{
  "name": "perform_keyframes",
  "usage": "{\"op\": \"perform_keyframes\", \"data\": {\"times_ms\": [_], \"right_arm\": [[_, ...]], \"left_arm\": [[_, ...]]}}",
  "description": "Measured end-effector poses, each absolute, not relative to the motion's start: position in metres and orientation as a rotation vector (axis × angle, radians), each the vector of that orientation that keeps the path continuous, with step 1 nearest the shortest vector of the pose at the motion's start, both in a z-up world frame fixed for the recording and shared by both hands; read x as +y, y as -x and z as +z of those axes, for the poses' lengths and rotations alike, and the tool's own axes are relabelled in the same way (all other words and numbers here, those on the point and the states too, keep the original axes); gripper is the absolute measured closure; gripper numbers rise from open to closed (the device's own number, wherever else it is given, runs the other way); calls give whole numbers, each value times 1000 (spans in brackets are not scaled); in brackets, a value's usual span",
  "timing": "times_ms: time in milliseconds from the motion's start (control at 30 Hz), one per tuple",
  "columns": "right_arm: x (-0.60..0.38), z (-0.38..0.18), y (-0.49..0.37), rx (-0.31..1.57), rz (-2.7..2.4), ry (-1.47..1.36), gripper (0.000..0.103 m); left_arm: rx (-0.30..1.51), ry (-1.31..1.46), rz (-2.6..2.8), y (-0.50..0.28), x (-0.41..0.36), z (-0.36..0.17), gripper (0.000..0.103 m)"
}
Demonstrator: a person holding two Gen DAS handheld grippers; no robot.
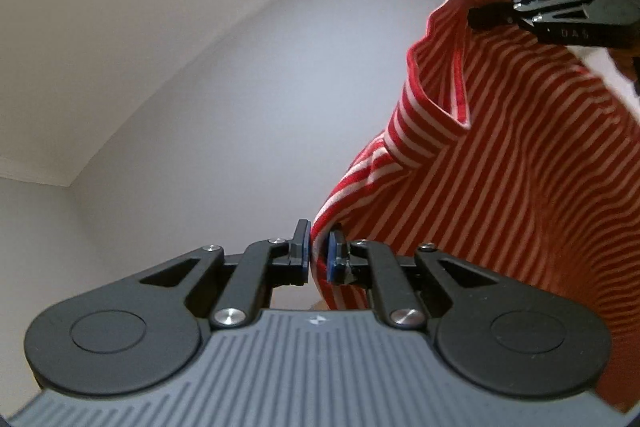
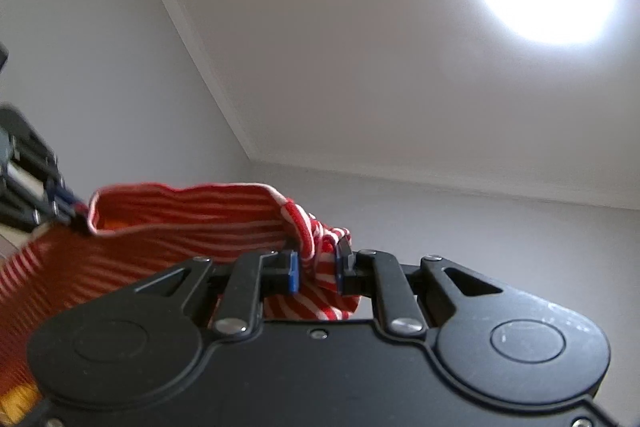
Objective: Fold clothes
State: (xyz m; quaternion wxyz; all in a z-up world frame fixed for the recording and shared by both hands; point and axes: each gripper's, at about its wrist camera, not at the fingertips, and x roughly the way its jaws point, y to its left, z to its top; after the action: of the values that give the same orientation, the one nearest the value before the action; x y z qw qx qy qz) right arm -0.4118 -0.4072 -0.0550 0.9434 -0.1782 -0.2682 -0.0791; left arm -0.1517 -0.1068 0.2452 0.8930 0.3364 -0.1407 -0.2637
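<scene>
Both the left gripper [image 1: 319,259] and right gripper [image 2: 316,269] pinched the red-and-white striped knit garment [image 1: 520,155] aloft; keeping its edge taut and level would help.

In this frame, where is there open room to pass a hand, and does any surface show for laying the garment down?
No table shows: both cameras face wall and ceiling. Open air lies left of the striped garment, toward the wall corner. It is crowded between the left gripper and right gripper, where the cloth stretches.
</scene>
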Motion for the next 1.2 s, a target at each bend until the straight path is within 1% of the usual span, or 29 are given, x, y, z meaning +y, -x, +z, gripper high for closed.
{"op": "perform_keyframes", "data": {"times_ms": [67, 133, 167, 200, 233, 267, 300, 333, 400, 433, 467, 500, 567, 600, 633, 733, 833, 867, 900, 967, 1067, 1133, 1200], "right_arm": [[-419, -64, 361, -455, -173, 347, 86], [-435, -79, 299, -323, -183, 325, 86], [-444, -89, 269, -256, -187, 308, 85], [-452, -103, 239, -188, -193, 286, 82], [-461, -116, 208, -119, -197, 264, 75], [-466, -122, 196, -70, -190, 247, 58], [-468, -122, 197, -36, -174, 234, 51], [-471, -122, 198, -2, -158, 220, 52], [-476, -122, 200, 66, -125, 193, 51], [-478, -122, 201, 100, -109, 179, 51], [-481, -122, 202, 134, -93, 166, 50], [-483, -122, 203, 167, -76, 152, 45], [-488, -122, 206, 235, -43, 124, 41], [-491, -122, 207, 269, -27, 110, 40], [-493, -122, 208, 303, -10, 97, 37], [-501, -122, 211, 404, 39, 55, 35], [-472, -122, 190, 471, 105, 43, 33], [-460, -122, 182, 492, 128, 41, 33], [-449, -122, 173, 512, 150, 39, 33], [-423, -130, 177, 537, 207, 39, 33], [-371, -129, 116, 556, 301, 64, 32], [-350, -133, 99, 574, 340, 52, 32], [-340, -145, 92, 618, 357, 29, 32]], "left_arm": [[-216, -730, -534, 99, -129, 239, 93], [-125, -758, -537, 38, -153, 211, 92], [-79, -768, -537, 8, -164, 197, 90], [-31, -750, -534, -20, -174, 179, 86], [12, -720, -528, -46, -182, 160, 80], [74, -688, -527, -68, -185, 139, 71], [135, -655, -525, -91, -188, 118, 64], [195, -623, -521, -111, -190, 98, 62], [277, -572, -496, -126, -180, 71, 55], [292, -560, -487, -125, -171, 61, 51], [304, -550, -496, -121, -154, 51, 45], [317, -540, -506, -115, -140, 42, 41], [356, -514, -548, -93, -168, 40, 40], [386, -484, -581, -90, -151, 34, 39], [415, -451, -614, -95, -146, 27, 39], [486, -313, -714, -71, -143, 17, 39], [555, -233, -842, -43, -154, -8, 35], [562, -239, -870, -32, -155, -34, 34], [565, -264, -891, -26, -170, -49, 33], [581, -356, -886, -14, -170, -62, 33], [547, -543, -820, -6, -170, -96, 33], [513, -657, -741, 4, -161, -107, 33], [484, -710, -690, 0, -145, -115, 31]]}}
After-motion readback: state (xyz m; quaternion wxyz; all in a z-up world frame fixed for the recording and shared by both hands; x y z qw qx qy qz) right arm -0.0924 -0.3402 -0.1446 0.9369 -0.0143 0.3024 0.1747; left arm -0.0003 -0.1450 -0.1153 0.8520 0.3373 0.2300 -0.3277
